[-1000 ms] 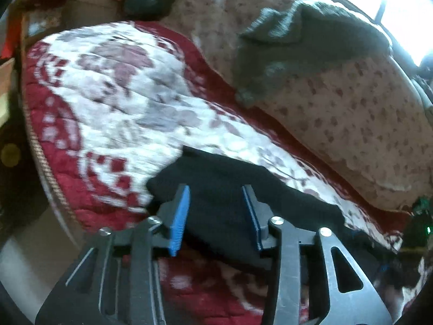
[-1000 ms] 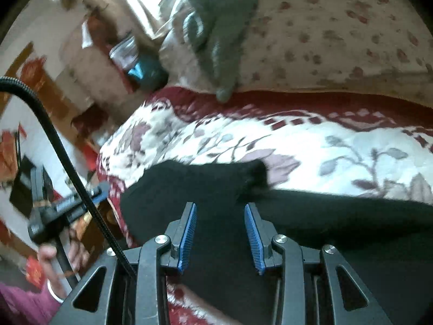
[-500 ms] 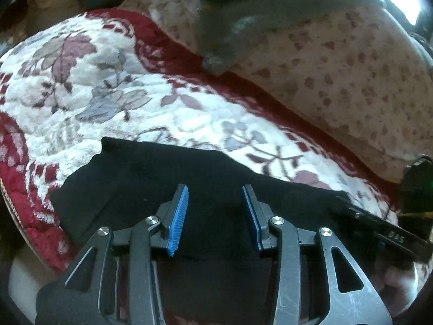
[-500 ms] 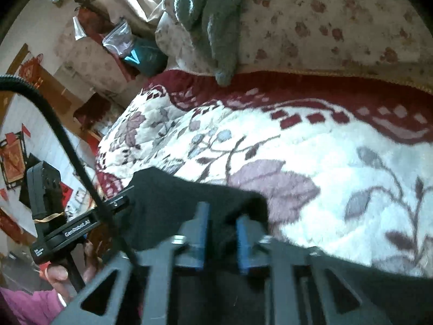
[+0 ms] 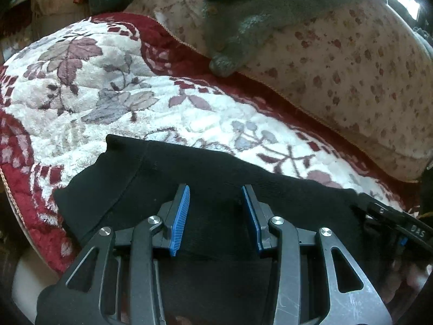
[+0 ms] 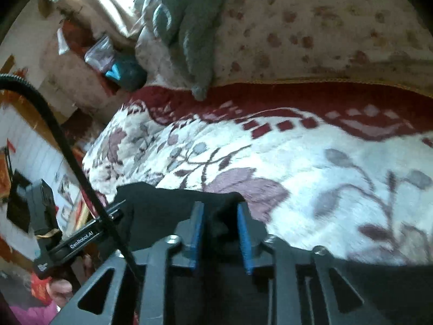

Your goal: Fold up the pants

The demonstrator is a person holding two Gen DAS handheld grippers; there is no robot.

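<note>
Black pants lie across the front of a white and red floral quilt. My left gripper hovers open over the pants, its blue pads bare and the cloth flat beneath them. My right gripper is at the pants' right end. Its jaws are opening, and a bunched fold of the black pants still sits between the blue pads. In the left wrist view the right gripper shows at the far right edge of the cloth. The left gripper shows at the left in the right wrist view.
A grey knitted garment hangs over the flowered sofa back behind the quilt. A teal bag sits at the far end. A black cable crosses the right wrist view, with a hand and pink sleeve below it.
Both grippers came closer in over the pants. The right jaws closed on a fold of black cloth, then spread apart again. The left jaws kept the same gap.
</note>
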